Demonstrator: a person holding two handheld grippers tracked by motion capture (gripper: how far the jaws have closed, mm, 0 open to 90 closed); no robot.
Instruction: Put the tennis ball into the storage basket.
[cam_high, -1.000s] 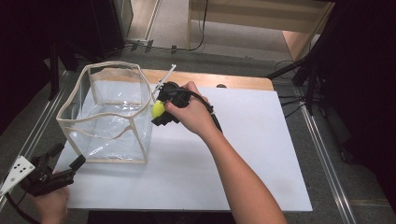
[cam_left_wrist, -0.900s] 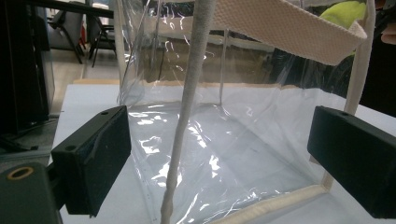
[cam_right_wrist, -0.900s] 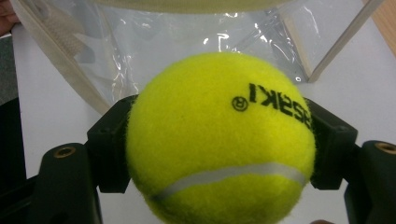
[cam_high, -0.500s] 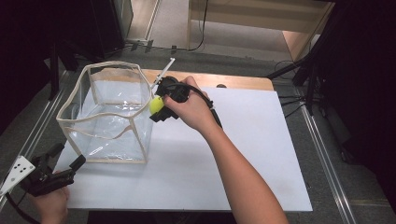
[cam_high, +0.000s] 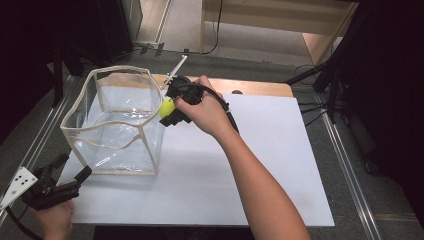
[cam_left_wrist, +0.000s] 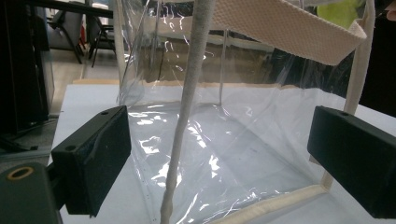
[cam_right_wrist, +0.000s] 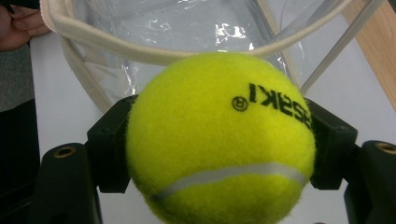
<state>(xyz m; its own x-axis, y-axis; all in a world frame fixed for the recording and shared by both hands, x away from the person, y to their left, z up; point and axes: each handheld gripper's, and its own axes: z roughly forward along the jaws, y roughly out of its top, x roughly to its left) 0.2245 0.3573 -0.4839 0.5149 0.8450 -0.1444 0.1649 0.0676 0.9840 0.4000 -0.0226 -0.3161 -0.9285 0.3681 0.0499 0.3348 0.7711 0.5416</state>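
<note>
White board covers the table, with a strip of brown wood along its far edge and grey floor all around. From the high view, one clear plastic bag stands on the left part of the board. It is shaped like a box, open at the top, with cream cloth tape along its rim and edges. Its walls are thin, shiny and a bit wavy. I see nothing lying inside it. The right gripper is up at the bag's right top corner, and it holds one yellow tennis ball just beside the rim. The left gripper sits low at the near left corner of the board, close to the bag's bottom edge, with its jaws apart.

From the left gripper view, two black square pads stand wide apart with nothing between them. Past them is the bag's see-through wall, full of bright wrinkles, and one cream seam runs up the middle. A bit of yellow shows at the top right.

From the right gripper view, the fuzzy round ball is squeezed between the two black jaws. It has one pale curved line and black letters. Behind it is the bag's cream rim and its open top.
</note>
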